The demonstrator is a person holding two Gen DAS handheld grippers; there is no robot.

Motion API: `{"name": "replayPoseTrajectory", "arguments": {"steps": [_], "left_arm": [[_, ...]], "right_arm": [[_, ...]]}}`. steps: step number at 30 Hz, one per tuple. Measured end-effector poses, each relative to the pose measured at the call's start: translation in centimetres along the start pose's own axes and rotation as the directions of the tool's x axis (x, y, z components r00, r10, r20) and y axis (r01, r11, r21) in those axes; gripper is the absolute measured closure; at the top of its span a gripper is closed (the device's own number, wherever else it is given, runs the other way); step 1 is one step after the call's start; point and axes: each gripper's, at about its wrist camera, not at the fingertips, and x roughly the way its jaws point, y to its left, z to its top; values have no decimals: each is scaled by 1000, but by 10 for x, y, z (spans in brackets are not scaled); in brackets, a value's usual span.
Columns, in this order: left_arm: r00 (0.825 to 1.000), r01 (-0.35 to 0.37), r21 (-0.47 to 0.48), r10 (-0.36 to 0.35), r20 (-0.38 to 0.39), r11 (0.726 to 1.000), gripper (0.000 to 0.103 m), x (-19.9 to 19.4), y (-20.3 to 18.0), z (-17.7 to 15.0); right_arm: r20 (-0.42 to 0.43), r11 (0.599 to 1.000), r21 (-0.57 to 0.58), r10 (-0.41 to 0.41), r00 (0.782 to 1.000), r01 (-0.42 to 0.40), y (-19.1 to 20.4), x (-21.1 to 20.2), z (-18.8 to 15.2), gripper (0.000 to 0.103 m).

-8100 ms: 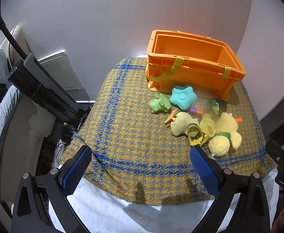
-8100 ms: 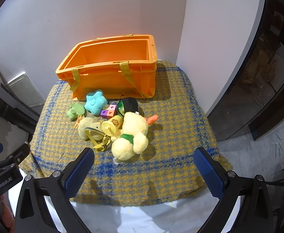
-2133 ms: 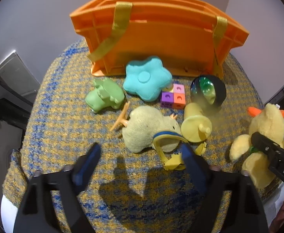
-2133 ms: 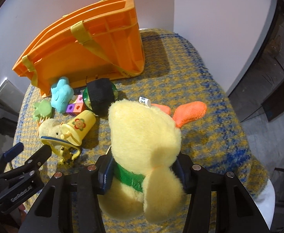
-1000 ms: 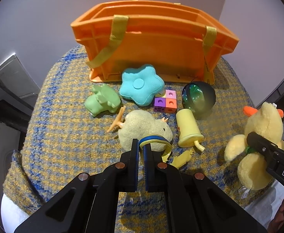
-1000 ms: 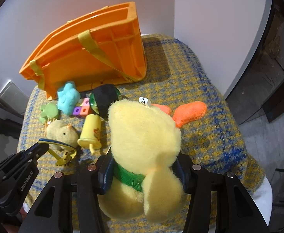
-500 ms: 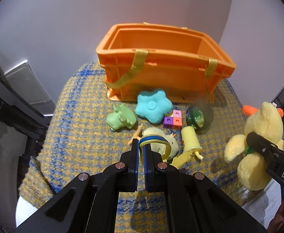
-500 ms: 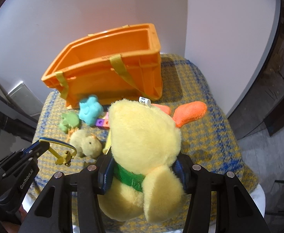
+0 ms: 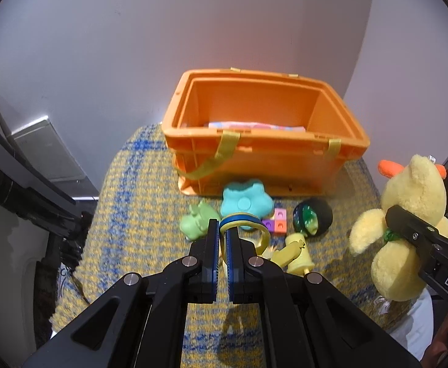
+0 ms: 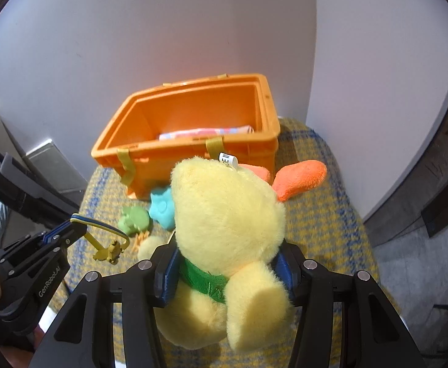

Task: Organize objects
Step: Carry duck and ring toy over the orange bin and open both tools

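The right gripper (image 10: 225, 271) clamps the yellow plush duck (image 10: 227, 230) at its green collar, held above the checked cloth (image 9: 138, 202). To its left, the left gripper (image 9: 223, 239) pinches a yellow-and-blue ring toy (image 9: 242, 219) between nearly closed fingers, also aloft. Farther back, small toys lie before the orange crate (image 9: 263, 150) at the wall.

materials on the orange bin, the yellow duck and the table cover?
Orange bin: looks like rigid moulded plastic, smooth with a slight sheen, ribbed walls; its yellow straps seem to be woven webbing.
Yellow duck: plush, fuzzy pile, dented where the right gripper squeezes it.
Table cover: coarse woven fabric, matte, yellow-blue check.
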Motion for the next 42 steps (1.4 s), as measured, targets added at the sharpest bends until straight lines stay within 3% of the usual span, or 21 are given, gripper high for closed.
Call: {"name": "replayPoseTrajectory", "arguments": {"steps": [4, 5, 26, 42], "left_arm": [[999, 40, 47, -41, 18, 998, 97, -4, 0, 17], [982, 186, 185, -188, -9, 965, 97, -5, 0, 22], [978, 176, 200, -195, 79, 964, 97, 17, -6, 104], [978, 180, 217, -198, 65, 959, 97, 66, -26, 145]], "right_arm": [[26, 1000, -9, 3, 1000, -3, 2, -4, 15, 51], [31, 1000, -13, 2, 1000, -2, 3, -5, 19, 51], [133, 998, -61, -21, 991, 30, 23, 23, 106, 51], [118, 997, -61, -49, 992, 56, 22, 76, 152, 51]]}}
